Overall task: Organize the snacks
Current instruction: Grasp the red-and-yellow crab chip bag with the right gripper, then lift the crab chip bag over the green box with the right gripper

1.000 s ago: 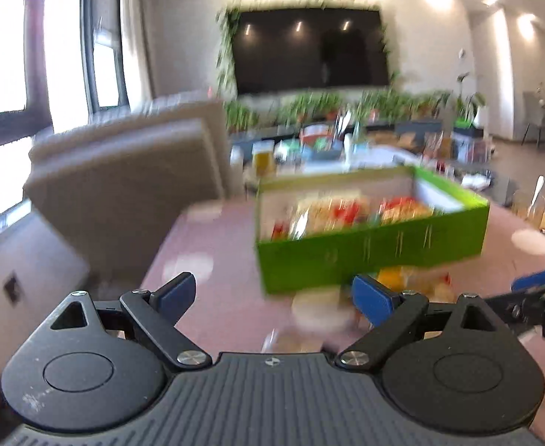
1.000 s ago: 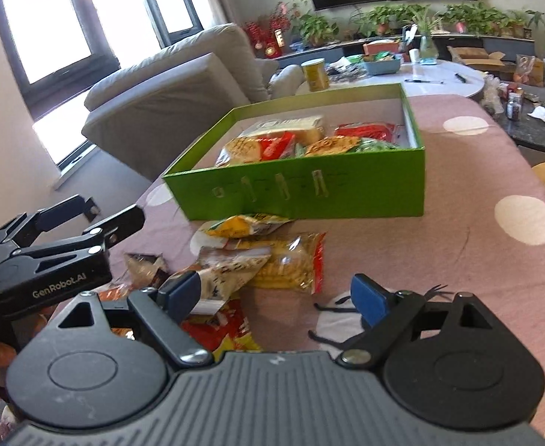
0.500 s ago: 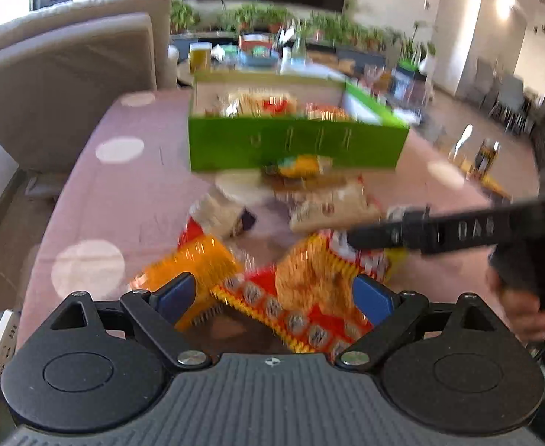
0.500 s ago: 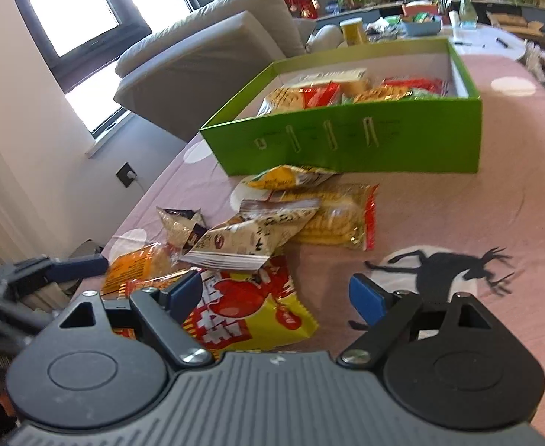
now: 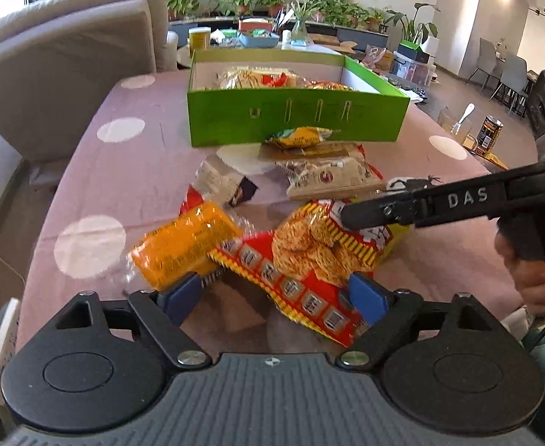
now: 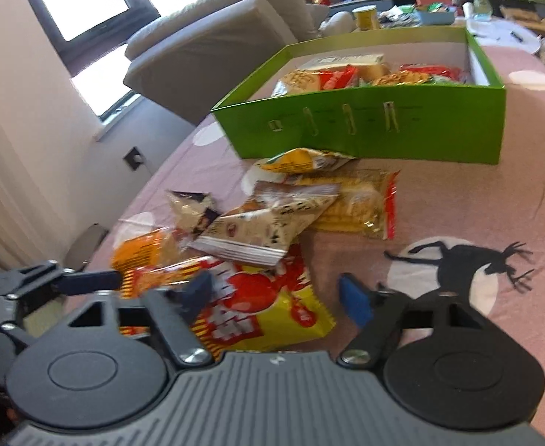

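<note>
A green box (image 5: 294,119) with several snack packs inside stands at the far side of the pink table; it also shows in the right wrist view (image 6: 369,126). Loose packs lie in front of it: a red-and-yellow bag (image 5: 309,260) (image 6: 257,308), an orange pack (image 5: 183,249) (image 6: 142,249), a beige pack (image 5: 328,178) (image 6: 257,230) and a small yellow pack (image 5: 302,137) (image 6: 302,161). My left gripper (image 5: 272,297) is open, its jaws low on either side of the red-and-yellow bag's near end. My right gripper (image 6: 276,293) is open over the same bag.
A grey sofa (image 5: 68,55) stands to the left of the table. A can (image 5: 490,133) and a glass with a spoon (image 5: 456,126) are at the right. A low table with plants and clutter (image 5: 272,33) is behind the box. A power strip (image 5: 1,338) lies at the left edge.
Both grippers have dropped and moved in over the loose snack pile. The left one swung down from the box to the red-and-yellow bag; both stay open.
</note>
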